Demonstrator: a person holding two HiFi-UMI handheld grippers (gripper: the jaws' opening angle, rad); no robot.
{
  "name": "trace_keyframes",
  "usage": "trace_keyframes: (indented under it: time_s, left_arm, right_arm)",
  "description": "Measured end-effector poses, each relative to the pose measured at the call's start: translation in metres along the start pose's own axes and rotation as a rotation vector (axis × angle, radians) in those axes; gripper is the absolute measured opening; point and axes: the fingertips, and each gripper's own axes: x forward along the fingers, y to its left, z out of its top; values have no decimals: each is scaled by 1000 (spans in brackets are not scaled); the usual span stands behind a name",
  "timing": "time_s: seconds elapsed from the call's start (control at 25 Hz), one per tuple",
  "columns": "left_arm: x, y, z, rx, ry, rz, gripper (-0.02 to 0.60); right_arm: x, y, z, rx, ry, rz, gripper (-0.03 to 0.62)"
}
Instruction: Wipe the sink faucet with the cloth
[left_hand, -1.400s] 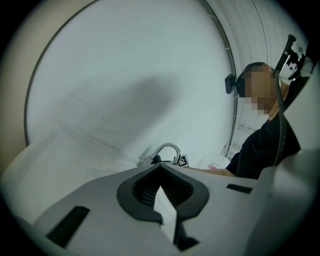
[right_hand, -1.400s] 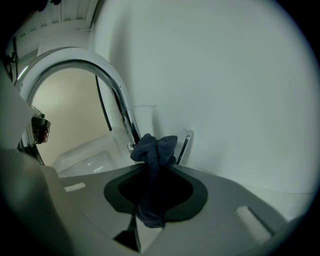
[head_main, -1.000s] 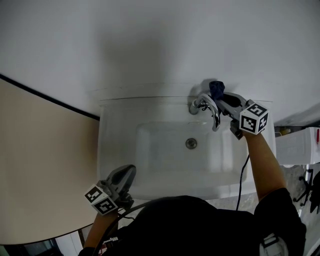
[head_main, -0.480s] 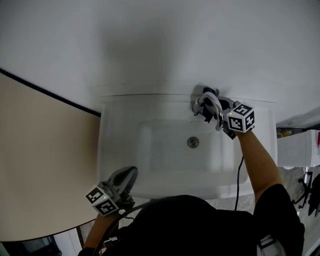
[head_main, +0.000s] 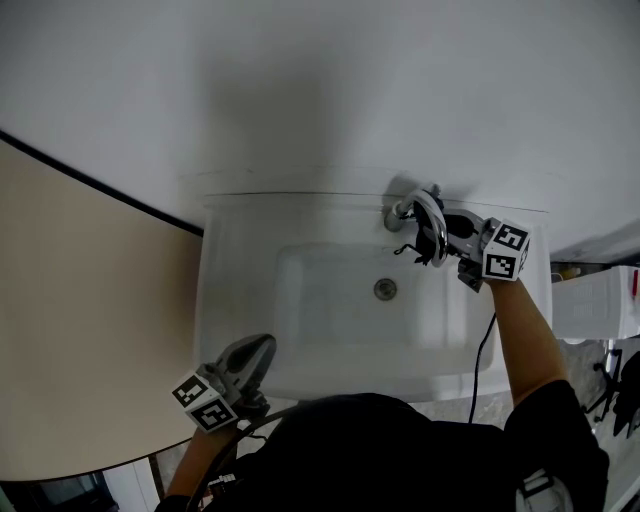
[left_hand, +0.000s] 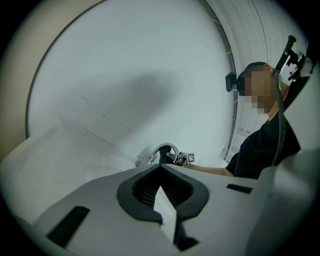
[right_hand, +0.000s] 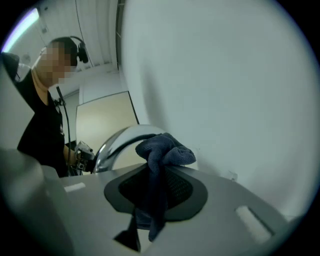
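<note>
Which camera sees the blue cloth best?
The right gripper view: the crumpled dark blue cloth sits close, pinched in the right gripper. Head view: a dark scrap by the chrome faucet. Left gripper view: a far speck.

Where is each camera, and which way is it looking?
Head view: on the person's head, looking down at the sink; shows forearms, left tool, right tool.
Left gripper view: on the left tool, looking across the sink to the faucet; person's torso at right.
Right gripper view: on the right tool, looking past its cloth at the faucet; person at left.
Shared: all show the faucet.
</note>
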Motion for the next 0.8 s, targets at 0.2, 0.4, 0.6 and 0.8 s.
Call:
trace_keyframes:
  time_s: [0.2, 0.4, 0.6, 0.8]
  left_arm:
    - [9, -7, -8, 7, 26, -12, -11]
    - [5, -3, -10, 9, 30, 4, -11]
    - [5, -3, -13, 3, 34, 1, -11]
    - [4, -5, -9, 6, 30, -1, -11]
  right_arm:
    - [13, 3, 6, -11, -19, 91, 72]
    - [28, -4, -9, -3, 26, 65, 72]
    - [37, -20, -50, 29, 161, -15, 71]
    - [8, -13, -11, 101, -25, 40, 72]
